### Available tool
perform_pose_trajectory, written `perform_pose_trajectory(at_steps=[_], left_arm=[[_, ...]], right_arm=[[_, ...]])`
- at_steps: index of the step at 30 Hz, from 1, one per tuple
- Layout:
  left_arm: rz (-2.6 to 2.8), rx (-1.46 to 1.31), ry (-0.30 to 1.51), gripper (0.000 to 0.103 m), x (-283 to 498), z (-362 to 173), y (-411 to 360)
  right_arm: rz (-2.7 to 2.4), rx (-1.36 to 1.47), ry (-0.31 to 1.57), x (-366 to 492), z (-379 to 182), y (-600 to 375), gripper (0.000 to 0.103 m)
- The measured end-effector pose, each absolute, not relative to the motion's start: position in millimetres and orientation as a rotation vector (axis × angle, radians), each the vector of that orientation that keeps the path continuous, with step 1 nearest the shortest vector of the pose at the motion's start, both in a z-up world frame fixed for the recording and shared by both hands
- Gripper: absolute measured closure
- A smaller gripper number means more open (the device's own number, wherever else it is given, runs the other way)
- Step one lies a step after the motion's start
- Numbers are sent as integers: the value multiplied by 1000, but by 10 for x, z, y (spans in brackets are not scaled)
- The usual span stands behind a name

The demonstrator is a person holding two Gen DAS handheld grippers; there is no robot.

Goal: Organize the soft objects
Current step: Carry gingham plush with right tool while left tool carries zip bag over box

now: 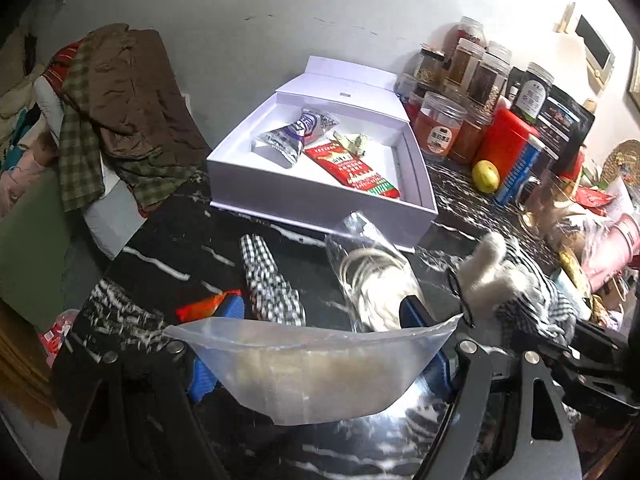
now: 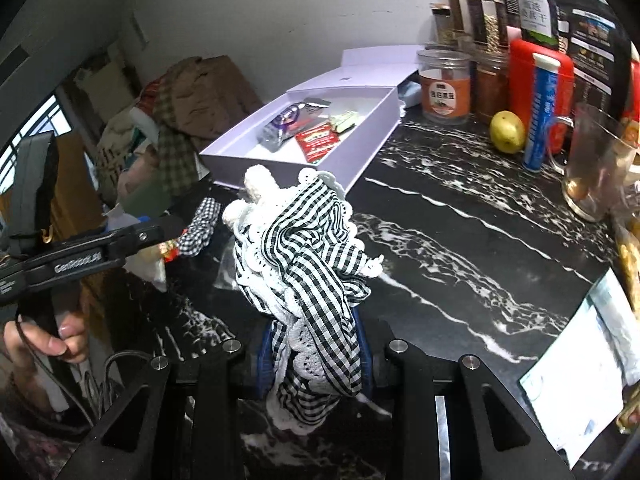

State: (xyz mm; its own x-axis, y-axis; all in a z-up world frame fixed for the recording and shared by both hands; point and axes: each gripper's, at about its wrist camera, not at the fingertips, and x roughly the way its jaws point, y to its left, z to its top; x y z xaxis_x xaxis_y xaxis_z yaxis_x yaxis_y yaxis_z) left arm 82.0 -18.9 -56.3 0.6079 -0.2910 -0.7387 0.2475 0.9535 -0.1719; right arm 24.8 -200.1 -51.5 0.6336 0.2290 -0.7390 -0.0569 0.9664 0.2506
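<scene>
A black-and-white checked lace-trimmed cloth [image 2: 304,280] was clamped in the right gripper [image 2: 316,360], raised above the black marbled desk [image 2: 480,248]. A clear plastic bag [image 1: 312,368] was gripped by the left gripper [image 1: 320,364]. An open white box [image 1: 416,184] of snack packets [image 1: 352,168] was seen behind.

Both grippers [image 1: 320,360] [image 2: 316,356] clamped (angled downward)

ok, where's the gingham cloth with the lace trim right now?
Clamped in the right gripper, the gingham cloth is bunched above the black marble counter, just in front of the white box.
</scene>
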Motion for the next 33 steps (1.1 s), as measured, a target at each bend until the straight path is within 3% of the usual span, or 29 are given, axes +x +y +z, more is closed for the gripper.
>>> perform_pose_trajectory(at_steps=[9, 17, 33], left_arm=[[-279, 14, 897, 35, 1024, -772, -301], [-301, -8, 929, 37, 1046, -849, -299], [-380, -25, 833, 37, 913, -396, -363]], right_arm=[[154, 225, 873, 300, -547, -2060, 70], [148, 233, 886, 353, -579, -2085, 70], [175, 240, 872, 380, -493, -2063, 70]])
